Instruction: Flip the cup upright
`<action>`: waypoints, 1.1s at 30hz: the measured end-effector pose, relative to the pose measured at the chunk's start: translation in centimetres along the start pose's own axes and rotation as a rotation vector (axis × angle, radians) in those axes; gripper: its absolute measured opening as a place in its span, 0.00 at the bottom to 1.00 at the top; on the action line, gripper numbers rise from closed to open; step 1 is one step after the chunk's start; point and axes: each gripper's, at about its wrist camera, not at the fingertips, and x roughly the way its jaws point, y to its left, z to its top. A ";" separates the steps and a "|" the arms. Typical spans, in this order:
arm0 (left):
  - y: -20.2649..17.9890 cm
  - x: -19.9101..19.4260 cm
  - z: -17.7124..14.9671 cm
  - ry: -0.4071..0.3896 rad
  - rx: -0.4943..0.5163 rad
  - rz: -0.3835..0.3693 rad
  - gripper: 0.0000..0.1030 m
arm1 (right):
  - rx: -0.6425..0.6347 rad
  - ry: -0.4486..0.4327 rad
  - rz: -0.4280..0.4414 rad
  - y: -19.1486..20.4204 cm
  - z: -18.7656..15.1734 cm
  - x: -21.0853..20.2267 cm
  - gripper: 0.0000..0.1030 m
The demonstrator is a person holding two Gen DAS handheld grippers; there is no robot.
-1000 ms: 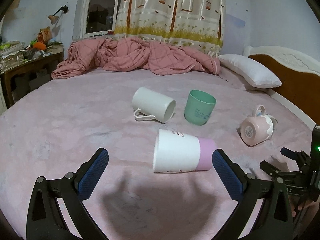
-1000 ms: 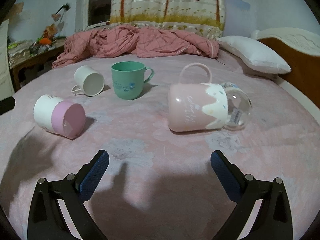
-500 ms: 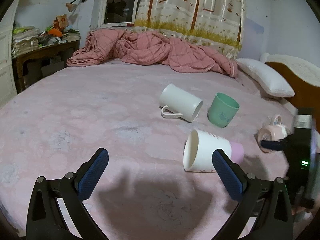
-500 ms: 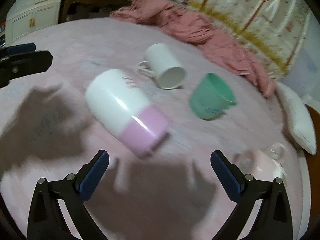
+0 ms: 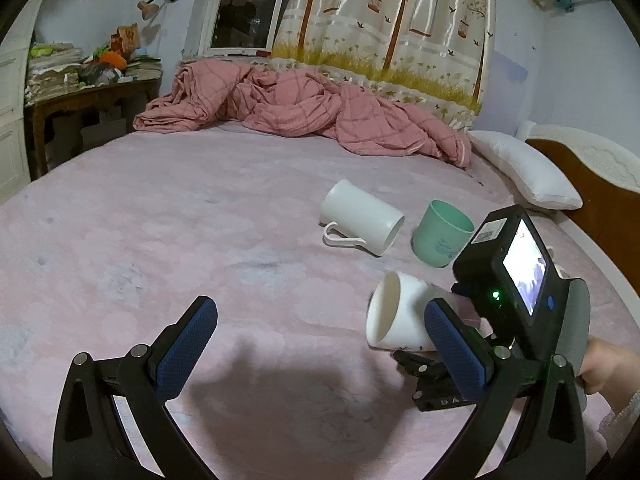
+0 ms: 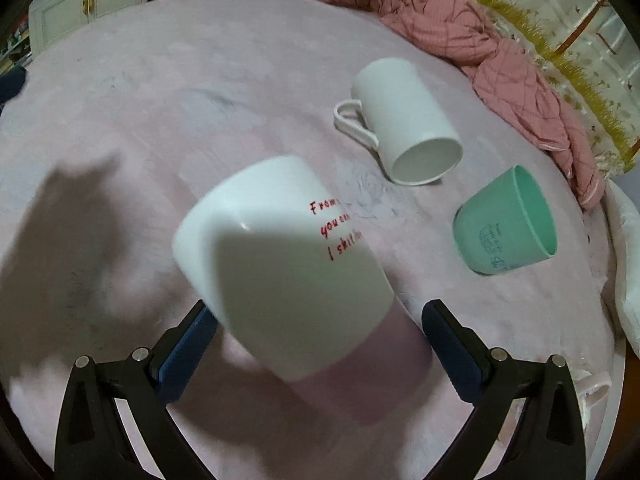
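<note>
Right wrist view: right gripper (image 6: 320,344) spread astride white-and-pink cup (image 6: 288,264) lying sideways — positioned to clamp; left gripper (image 5: 320,348) spread, idle.

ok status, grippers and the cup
Left gripper open, idle. Right gripper open around white-and-pink cup, cup on its side. White mug beyond, apart.

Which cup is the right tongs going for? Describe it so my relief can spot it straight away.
On the pink bed, find the cluster of cups near the pillow. Nearest the camera, between the open right tongs, lies the two-tone cup. Unlike the white mug and green cup, it is white with a pink base and red lettering.
</note>
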 end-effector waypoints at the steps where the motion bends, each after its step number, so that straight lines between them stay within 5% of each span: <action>1: -0.1 0.0 0.0 -0.001 0.005 0.007 1.00 | 0.018 -0.008 0.007 -0.2 0.0 0.1 0.99; 3: 0.0 0.2 -0.1 0.002 0.008 0.017 1.00 | 0.068 -0.034 0.010 -0.8 -0.3 -0.1 0.94; 7: 0.0 0.6 -0.2 0.016 -0.002 0.002 1.00 | 0.124 -0.091 -0.029 -1.8 -1.4 -1.4 0.67; 16: -0.7 0.5 -0.7 0.012 0.014 -0.014 1.00 | 0.354 -0.149 -0.024 -5.7 -4.4 -6.1 0.66; 24: -2.3 0.8 -1.3 0.023 0.054 -0.026 1.00 | 0.647 -0.149 -0.234 -6.3 -10.6 -9.7 0.66; 33: -2.7 0.3 -1.4 -0.007 0.049 -0.031 1.00 | 0.788 -0.145 -0.185 -5.0 -13.7 -10.2 0.66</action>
